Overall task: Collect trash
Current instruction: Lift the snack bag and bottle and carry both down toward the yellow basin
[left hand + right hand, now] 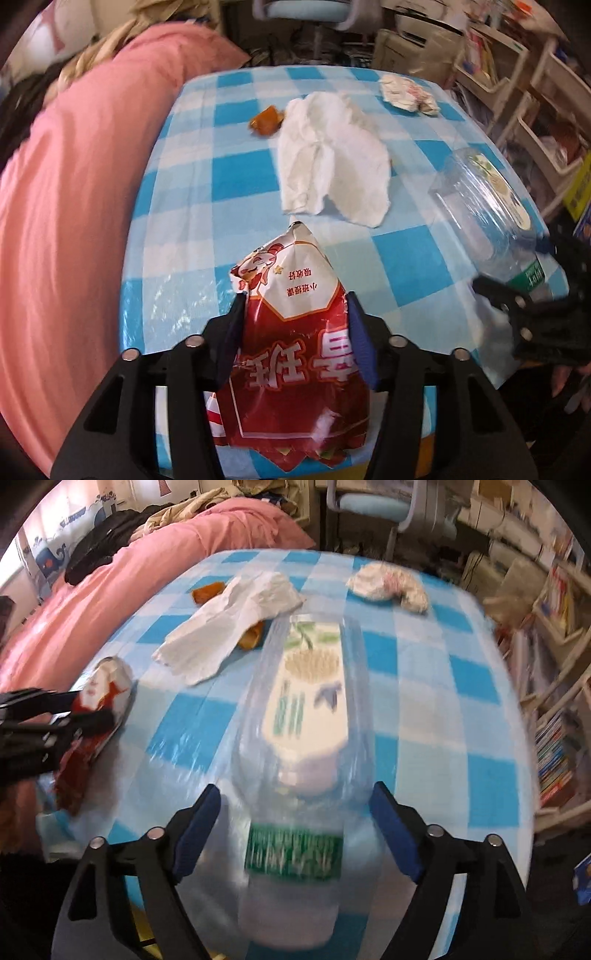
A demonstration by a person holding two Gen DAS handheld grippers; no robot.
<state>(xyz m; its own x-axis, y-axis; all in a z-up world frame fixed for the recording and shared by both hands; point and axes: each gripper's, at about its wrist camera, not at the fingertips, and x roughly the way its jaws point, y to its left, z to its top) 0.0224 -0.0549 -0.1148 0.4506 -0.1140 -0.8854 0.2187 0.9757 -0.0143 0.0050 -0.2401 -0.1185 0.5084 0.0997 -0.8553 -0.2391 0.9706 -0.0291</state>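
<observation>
My left gripper [295, 295] is shut on a crumpled red-and-white snack bag [295, 332], its blue pads pressing both sides above the checked table [177, 229]. In the right wrist view the same bag [107, 690] hangs from that gripper at the left edge. A clear plastic bottle [306, 709] with a green label lies blurred between the fingers of my right gripper [295, 792]. The blue pads stand open, with small gaps on both sides of the bottle. The left wrist view shows the bottle [480, 199] at the table's right edge.
On the blue checked cloth lie a white tissue [332, 162], an orange wrapper [266, 120] and a crumpled paper wad [406, 92]. A pink bed [74, 184] runs along the left. A chair [369, 502] stands behind the table, with shelves [554, 664] to the right.
</observation>
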